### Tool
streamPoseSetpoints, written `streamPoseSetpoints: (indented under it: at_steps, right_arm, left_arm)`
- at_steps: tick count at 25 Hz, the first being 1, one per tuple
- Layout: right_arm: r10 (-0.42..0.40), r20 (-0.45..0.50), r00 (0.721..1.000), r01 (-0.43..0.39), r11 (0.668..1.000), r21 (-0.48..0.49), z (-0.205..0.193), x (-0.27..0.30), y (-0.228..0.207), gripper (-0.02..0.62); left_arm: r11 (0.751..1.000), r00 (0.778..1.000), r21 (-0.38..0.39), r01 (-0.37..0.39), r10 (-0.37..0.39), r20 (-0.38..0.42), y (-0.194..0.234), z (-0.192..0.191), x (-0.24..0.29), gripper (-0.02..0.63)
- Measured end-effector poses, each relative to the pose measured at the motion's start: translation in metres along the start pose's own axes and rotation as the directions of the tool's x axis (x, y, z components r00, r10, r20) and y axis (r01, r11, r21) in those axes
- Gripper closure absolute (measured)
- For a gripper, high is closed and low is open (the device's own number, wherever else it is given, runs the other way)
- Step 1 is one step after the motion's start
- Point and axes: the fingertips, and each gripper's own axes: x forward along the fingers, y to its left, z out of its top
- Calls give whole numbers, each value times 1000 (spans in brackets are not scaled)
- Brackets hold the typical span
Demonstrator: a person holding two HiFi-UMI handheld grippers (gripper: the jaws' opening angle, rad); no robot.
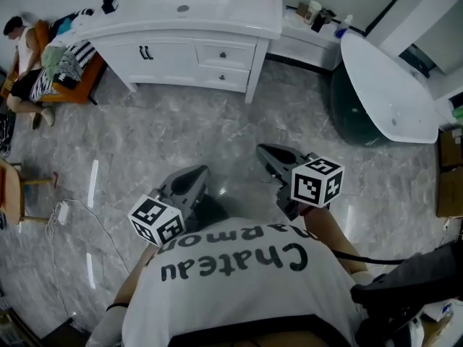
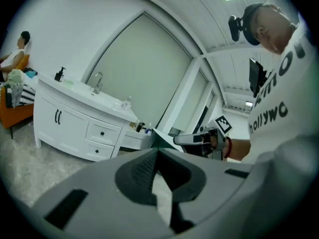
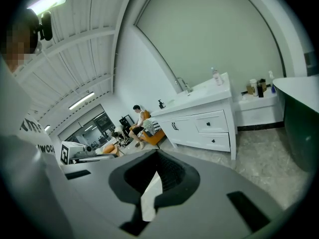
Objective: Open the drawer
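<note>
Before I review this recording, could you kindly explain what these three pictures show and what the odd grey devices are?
There is no robot here: a person stands on a marble-patterned floor holding a left hand-held gripper and a right hand-held gripper. The head view looks down from the person's head; the two gripper views each look along that gripper's jaws. Both pairs of jaws are together, holding nothing. Ahead stands a white vanity with an upper drawer and a lower drawer, both closed, a soap dispenser on top, and a bathtub to its right.
</note>
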Motion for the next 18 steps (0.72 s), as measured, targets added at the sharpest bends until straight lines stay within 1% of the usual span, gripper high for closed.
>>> streamPoseSetpoints:
  at_steps: [5, 8, 13, 18]
  right_arm:
    - [-10, 12, 1000, 10, 1000, 19, 23, 54, 0, 591]
    - [-20, 18, 1000, 20, 999, 33, 35, 82, -2, 591]
    - [-48, 30, 998, 47, 999, 28, 58, 122, -5, 592]
    - [-87, 46, 995, 86, 996, 40, 75, 154, -11, 591]
  left_arm:
    - [1000, 1000, 29, 9, -8, -12, 60, 33, 1, 597]
    - [1000, 1000, 24, 4, -3, -13, 92, 49, -1, 597]
    - [1000, 1000, 7, -11, 11, -23, 145, 68, -13, 597]
    - [1000, 999, 9, -11, 11, -41, 184, 81, -17, 598]
